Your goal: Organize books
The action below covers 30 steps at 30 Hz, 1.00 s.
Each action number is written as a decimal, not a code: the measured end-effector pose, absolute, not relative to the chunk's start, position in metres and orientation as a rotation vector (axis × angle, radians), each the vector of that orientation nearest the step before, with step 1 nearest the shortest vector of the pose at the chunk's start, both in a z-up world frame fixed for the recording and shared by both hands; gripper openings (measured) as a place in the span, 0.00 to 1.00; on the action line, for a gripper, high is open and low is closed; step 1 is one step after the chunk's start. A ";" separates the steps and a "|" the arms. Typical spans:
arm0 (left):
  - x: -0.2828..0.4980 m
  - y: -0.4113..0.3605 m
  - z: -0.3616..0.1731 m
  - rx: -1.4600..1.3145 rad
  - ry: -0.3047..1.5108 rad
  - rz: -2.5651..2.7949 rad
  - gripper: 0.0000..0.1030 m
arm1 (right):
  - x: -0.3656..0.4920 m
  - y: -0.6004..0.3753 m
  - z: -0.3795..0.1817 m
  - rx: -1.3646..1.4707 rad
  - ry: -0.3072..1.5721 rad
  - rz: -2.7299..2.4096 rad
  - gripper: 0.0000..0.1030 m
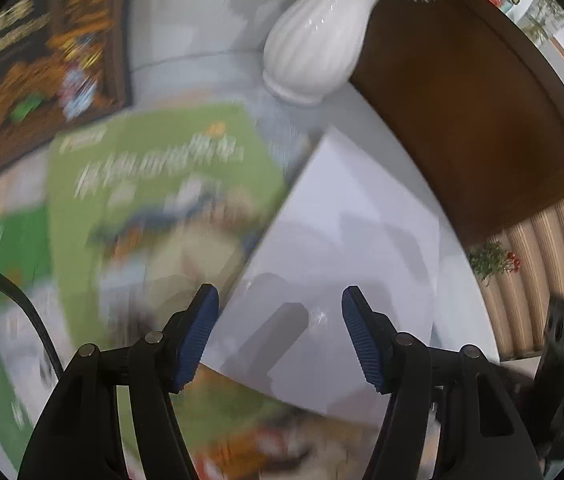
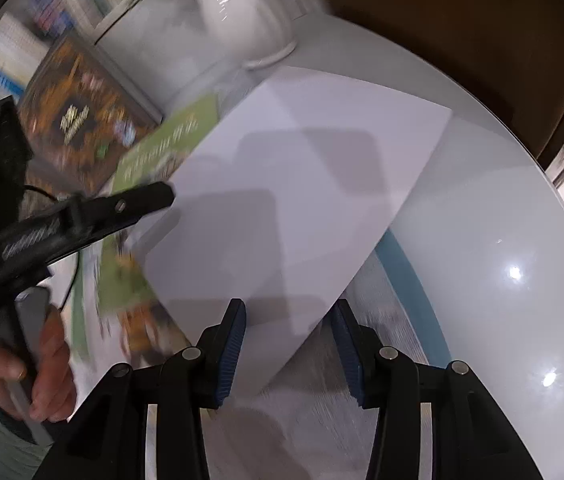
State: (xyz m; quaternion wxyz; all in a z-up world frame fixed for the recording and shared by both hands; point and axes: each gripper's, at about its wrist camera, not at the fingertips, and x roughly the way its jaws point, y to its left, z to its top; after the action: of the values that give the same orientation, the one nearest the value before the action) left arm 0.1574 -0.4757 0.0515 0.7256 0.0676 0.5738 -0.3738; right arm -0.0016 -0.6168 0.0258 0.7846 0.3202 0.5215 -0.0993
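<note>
A plain white book [image 1: 342, 240] [image 2: 290, 184] lies on top of a spread of books on the white round table [image 2: 482, 240]. A green picture book [image 1: 154, 184] [image 2: 166, 144] sits partly under its left edge. A dark brown and orange book [image 1: 30, 72] [image 2: 78, 116] lies farther left. My left gripper [image 1: 279, 294] hangs open over the white book's left edge, holding nothing. My right gripper [image 2: 290, 306] is open more narrowly, pointing down at the white book's near corner, its pads clear of the book. Both views are motion-blurred.
A ribbed white vase [image 1: 318, 36] [image 2: 242, 12] stands behind the books. A brown wooden panel [image 1: 474, 112] rises past the table's far edge. A teal-edged grey book [image 2: 402, 272] shows under the white one. A hand [image 2: 50, 360] grips the left tool's handle.
</note>
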 end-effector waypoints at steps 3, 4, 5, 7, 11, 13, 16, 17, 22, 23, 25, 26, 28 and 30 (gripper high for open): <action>0.118 -0.439 0.055 0.101 1.286 -0.803 0.59 | -0.020 -0.608 0.027 0.658 1.162 -0.160 0.43; 0.102 -0.424 0.056 0.077 1.301 -0.798 0.59 | -0.024 -0.604 0.027 0.649 1.169 -0.148 0.43; 0.092 -0.414 0.054 0.065 1.315 -0.792 0.59 | -0.034 -0.599 0.028 0.633 1.184 -0.124 0.43; 0.065 -0.390 0.052 0.044 1.346 -0.766 0.59 | -0.048 -0.589 0.028 0.625 1.210 -0.077 0.43; 0.008 -0.343 0.046 -0.039 1.403 -0.711 0.59 | -0.083 -0.557 0.029 0.540 1.264 -0.002 0.43; -0.015 -0.323 0.045 -0.080 1.423 -0.688 0.59 | -0.096 -0.541 0.031 0.501 1.278 0.020 0.46; -0.047 -0.297 0.043 -0.114 1.451 -0.657 0.59 | -0.106 -0.519 0.032 0.473 1.287 0.062 0.48; -0.052 -0.288 0.041 -0.132 1.457 -0.639 0.59 | -0.106 -0.511 0.032 0.457 1.288 0.081 0.48; -0.055 -0.250 0.043 -0.302 1.435 -0.554 0.59 | -0.094 -0.479 0.030 0.377 1.303 0.155 0.48; -0.053 -0.245 0.044 -0.321 1.420 -0.532 0.59 | -0.093 -0.478 0.031 0.390 1.307 0.157 0.48; -0.055 -0.237 0.047 -0.350 1.392 -0.489 0.59 | -0.095 -0.481 0.031 0.418 1.309 0.159 0.48; -0.052 -0.234 0.044 -0.367 1.399 -0.470 0.59 | -0.098 -0.482 0.031 0.429 1.311 0.160 0.48; -0.051 -0.231 0.036 -0.418 1.419 -0.447 0.59 | -0.104 -0.485 0.029 0.434 1.317 0.153 0.48; -0.059 -0.226 0.032 -0.448 1.410 -0.448 0.58 | -0.112 -0.489 0.029 0.426 1.325 0.136 0.48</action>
State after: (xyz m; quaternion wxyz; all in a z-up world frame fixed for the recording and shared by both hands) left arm -0.0586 -0.2264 0.0322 0.7159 -0.2022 0.6369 -0.2024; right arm -0.1121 -0.4891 0.0289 0.7653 0.1960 0.6098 0.0626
